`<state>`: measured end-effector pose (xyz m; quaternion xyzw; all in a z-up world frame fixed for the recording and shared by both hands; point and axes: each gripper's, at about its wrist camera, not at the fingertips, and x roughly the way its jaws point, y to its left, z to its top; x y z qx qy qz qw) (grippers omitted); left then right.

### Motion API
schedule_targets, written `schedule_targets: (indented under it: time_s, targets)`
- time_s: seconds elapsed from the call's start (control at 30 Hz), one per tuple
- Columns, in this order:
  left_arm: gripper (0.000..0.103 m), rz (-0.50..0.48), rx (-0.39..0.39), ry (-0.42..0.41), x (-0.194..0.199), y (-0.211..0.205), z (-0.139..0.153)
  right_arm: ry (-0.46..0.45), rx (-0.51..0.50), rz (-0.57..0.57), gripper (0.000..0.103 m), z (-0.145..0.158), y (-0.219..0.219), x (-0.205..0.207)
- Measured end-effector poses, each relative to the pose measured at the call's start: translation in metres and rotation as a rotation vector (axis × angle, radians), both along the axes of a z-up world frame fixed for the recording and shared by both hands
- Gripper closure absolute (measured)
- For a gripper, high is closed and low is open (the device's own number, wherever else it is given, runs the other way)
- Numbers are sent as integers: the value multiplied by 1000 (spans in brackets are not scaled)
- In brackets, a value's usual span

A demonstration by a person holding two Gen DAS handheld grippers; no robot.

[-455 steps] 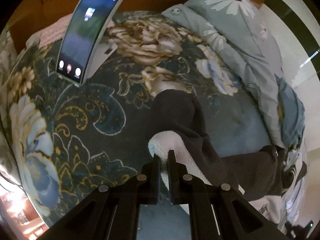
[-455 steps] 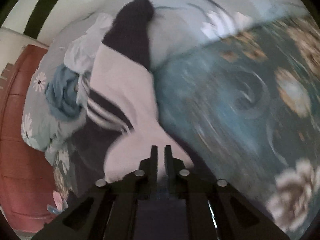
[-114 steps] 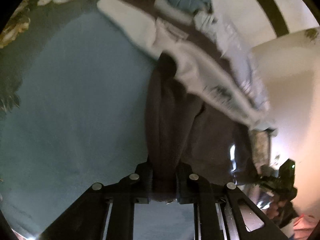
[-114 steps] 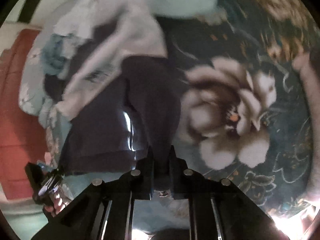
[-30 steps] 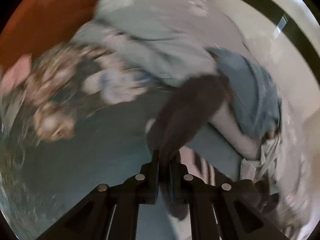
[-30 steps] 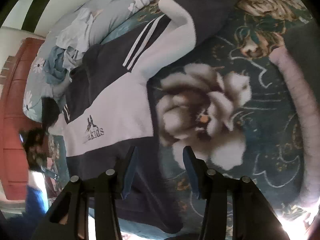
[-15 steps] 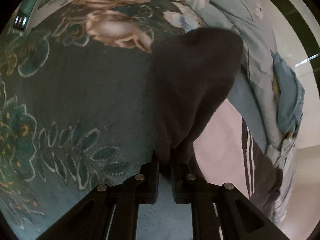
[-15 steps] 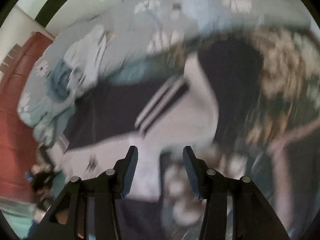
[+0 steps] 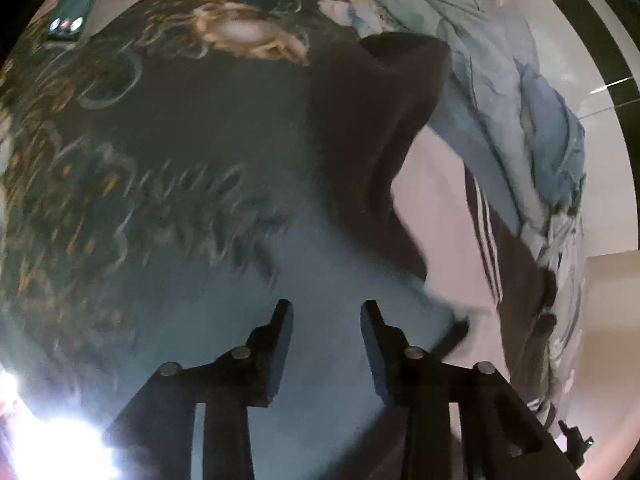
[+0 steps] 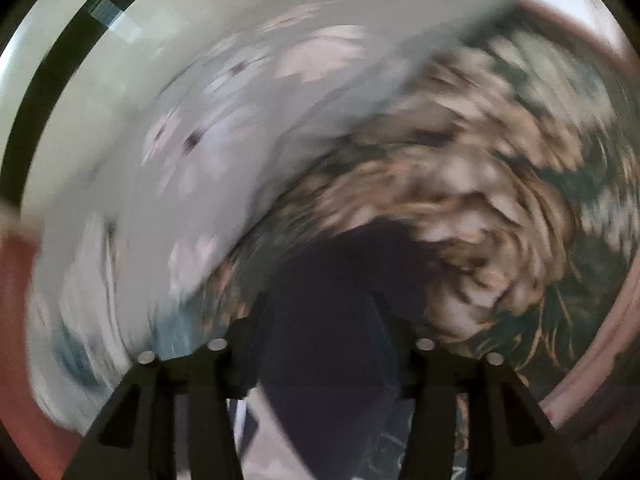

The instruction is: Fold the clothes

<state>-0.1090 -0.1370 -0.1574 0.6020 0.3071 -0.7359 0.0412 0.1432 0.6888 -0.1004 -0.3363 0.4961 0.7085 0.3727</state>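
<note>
Dark floral bedding (image 9: 168,184) covers the bed and fills most of both views, with a plain blue patch of it nearest the left camera. One left gripper (image 9: 326,320) hangs over that blue patch with its two fingers spread apart and nothing between them. One garment, a dark and white sweatshirt (image 9: 440,216), lies flat on the bedding just ahead and to the right of those fingers, not touching them; its dark sleeve (image 9: 380,120) stretches away up the bed, and three white stripes (image 9: 488,248) run along its dark right part. Beyond it a pale blue quilt with white daisies (image 9: 500,80) is bunched along the bed's far edge, and one phone (image 9: 78,0) lies at the top left. The right wrist view is badly blurred. One right gripper (image 10: 320,316) also has its two fingers parted, gripping nothing, with the dark cloth of the sweatshirt (image 10: 340,300) showing in the gap and just past the tips; whether they touch it cannot be told. Further off lie the brown blooms of the bedding (image 10: 460,180) and the daisy quilt (image 10: 224,152).
</note>
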Motion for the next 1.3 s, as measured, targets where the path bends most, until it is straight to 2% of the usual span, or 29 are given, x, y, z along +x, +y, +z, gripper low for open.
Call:
schedule_targets:
  time_s: [0.07,0.2,0.33,0.37,0.43,0.47,0.53,0.6,0.73,0.87,0.97,1.03,1.17,1.3]
  targets:
    - [61,-6,-5,-15,13,2,2,49,-46,-89,45,-12,16,18]
    - [61,11,-4,-43,20,9,-2,69,-158,-135,45,-40,34,28]
    - [60,0,-8,-52,17,18,1,177,-240,-177,45,-58,36,28]
    - [60,-8,-12,-50,15,20,3,180,-248,-181,45,-59,36,27]
    - [60,-22,-20,-46,14,25,6,161,-233,-168,46,-56,35,20]
    - [60,-30,-25,-43,8,18,4,145,-222,-155,50,-53,35,17]
    - [60,-41,-29,-38,5,15,4,115,-199,-130,82,-47,34,11]
    - [60,-45,-23,-33,3,16,5,90,-186,-77,90,-38,33,3]
    - [60,-44,-4,-15,0,19,7,62,-57,-12,92,4,32,8]
    - [60,-47,-2,-2,-2,20,5,30,90,-69,92,50,37,56]
    - [60,-24,5,-14,3,11,3,-56,10,-122,92,29,41,82]
    - [60,-7,17,-28,6,7,0,-134,-86,-171,92,1,39,96]
    - [60,8,26,-34,11,1,-1,-186,-149,-241,92,-20,35,105]
    - [59,20,24,-20,13,-8,4,-153,7,-156,92,32,17,75]
